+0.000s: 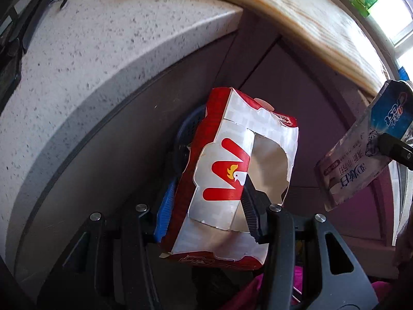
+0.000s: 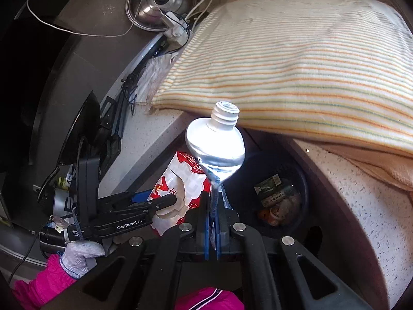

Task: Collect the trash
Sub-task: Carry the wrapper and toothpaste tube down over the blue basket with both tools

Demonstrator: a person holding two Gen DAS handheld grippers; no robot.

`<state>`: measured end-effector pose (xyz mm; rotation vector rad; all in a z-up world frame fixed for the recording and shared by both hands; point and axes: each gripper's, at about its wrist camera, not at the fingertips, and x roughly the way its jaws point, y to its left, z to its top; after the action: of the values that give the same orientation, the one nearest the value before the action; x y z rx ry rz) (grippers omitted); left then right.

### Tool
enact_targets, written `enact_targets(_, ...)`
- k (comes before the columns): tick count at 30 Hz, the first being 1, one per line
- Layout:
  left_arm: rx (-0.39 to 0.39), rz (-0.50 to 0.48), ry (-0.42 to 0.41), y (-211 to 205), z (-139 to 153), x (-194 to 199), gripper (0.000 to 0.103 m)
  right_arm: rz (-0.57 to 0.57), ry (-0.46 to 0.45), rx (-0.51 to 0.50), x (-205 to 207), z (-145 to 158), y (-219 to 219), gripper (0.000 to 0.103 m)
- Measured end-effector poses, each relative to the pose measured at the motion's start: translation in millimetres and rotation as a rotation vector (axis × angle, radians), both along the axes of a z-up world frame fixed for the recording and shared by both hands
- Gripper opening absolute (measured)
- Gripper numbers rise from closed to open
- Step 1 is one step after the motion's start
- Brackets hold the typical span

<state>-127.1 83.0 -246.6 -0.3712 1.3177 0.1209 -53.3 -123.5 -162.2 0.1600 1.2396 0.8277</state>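
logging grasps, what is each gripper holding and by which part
Left gripper: red-and-white carton, across its lower body. Right gripper: toothpaste tube, by its flattened tail.

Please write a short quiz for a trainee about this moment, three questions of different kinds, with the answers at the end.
1. True or false: the right tongs are shut on the flattened toothpaste tube.
2. What do the left tongs hold? A) red and white carton B) striped cloth C) metal lid
3. Fill in: below both items stands a dark ____ with trash already inside.

Key: 1 true; 2 A; 3 bin
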Motion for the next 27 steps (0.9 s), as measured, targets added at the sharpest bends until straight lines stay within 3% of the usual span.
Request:
enact_targets(13, 0.068, -0.03, 0.117, -29, -56, 15, 0.049, 0.054, -0.001, -0.121, -7, -50, 11, 0.001)
enact_targets(23, 0.122, -0.054, 0.141, -52, -70, 39, 0.05, 0.054, 0.003, -0.194, 0, -87, 17, 0.001)
enact_targets(27, 0.127, -0.052, 0.139, -51, -67, 30, 0.05, 0.054, -0.002, -0.214, 5, -96, 23, 0.001)
